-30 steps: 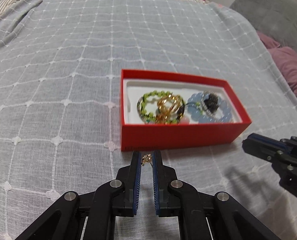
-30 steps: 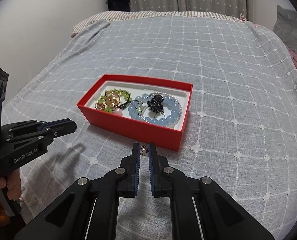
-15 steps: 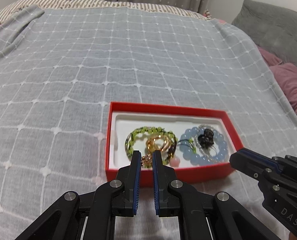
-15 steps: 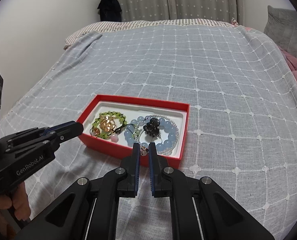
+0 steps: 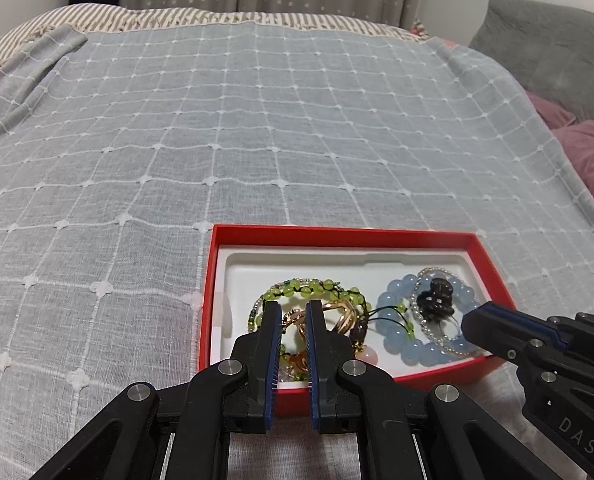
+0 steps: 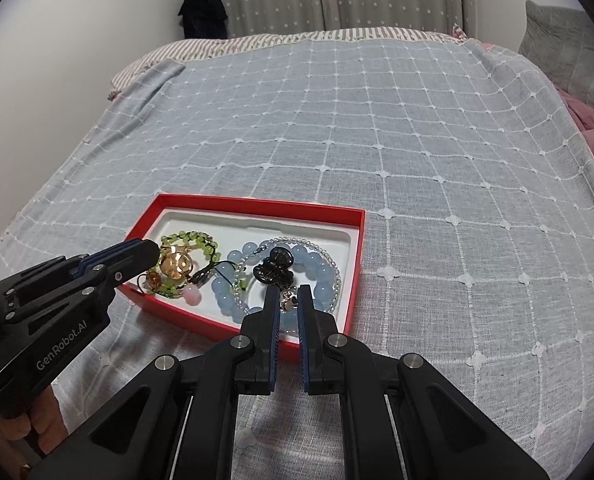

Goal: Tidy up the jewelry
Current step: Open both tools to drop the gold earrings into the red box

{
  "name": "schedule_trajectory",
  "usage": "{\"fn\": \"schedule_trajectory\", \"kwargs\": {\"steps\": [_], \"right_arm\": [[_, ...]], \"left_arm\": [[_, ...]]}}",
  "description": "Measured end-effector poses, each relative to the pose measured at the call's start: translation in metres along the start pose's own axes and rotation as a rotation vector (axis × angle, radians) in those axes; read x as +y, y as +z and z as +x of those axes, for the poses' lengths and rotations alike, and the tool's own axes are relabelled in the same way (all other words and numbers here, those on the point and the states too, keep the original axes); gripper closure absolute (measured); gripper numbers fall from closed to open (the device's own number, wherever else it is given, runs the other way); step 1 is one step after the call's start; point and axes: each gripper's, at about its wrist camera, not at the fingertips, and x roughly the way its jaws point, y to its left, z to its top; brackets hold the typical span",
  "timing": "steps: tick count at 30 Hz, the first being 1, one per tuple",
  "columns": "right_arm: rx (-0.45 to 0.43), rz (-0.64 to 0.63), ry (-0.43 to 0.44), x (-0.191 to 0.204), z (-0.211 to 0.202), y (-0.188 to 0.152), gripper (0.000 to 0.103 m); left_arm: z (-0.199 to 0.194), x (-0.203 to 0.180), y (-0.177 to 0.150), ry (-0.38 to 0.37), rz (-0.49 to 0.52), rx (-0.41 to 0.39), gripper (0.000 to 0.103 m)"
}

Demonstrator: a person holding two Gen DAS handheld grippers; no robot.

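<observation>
A red box (image 5: 339,234) with a white liner lies on the bed; it also shows in the right wrist view (image 6: 257,203). Inside lie a green bead bracelet (image 5: 317,286), gold rings (image 5: 343,314), a blue bead bracelet (image 5: 401,336) and a dark clip (image 5: 435,300). My left gripper (image 5: 291,310) hovers over the box's left part, shut on a small gold earring (image 5: 291,314). My right gripper (image 6: 287,296) hovers over the box's right part, shut on a small earring (image 6: 288,302).
The grey checked bedspread (image 5: 217,140) covers the bed. Grey and mauve pillows (image 5: 577,80) lie at the right. Striped pillows (image 5: 177,16) and curtains are at the far end. A dark garment (image 6: 203,14) hangs by the wall.
Both grippers have risen and moved forward from in front of the box to over its inside, each still holding its small earring.
</observation>
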Motion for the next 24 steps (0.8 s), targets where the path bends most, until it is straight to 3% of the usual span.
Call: {"fn": "schedule_trajectory", "kwargs": {"steps": [8,12,16,20,22,24], "right_arm": [[-0.005,-0.002,0.001,-0.002,0.002,0.001,0.094],[-0.005,-0.005,-0.001,-0.002,0.003,0.001,0.094],[-0.007,-0.006,-0.003,-0.002,0.003,0.002,0.094],[-0.005,-0.008,0.002,-0.002,0.001,0.003,0.092],[0.002,-0.008,0.005,-0.002,0.0,0.003,0.084],[-0.002,-0.002,0.011,-0.002,-0.004,0.002,0.063]], "left_arm": [[0.004,-0.001,0.001,0.014,-0.003,0.01,0.094],[0.001,-0.002,0.0,0.019,0.008,0.009,0.079],[-0.005,-0.002,0.0,0.023,0.011,0.016,0.072],[-0.013,-0.001,-0.002,0.027,0.02,0.013,0.056],[-0.018,0.0,-0.002,0.03,0.018,0.013,0.051],[-0.023,0.0,-0.003,0.03,0.015,0.015,0.044]]}}
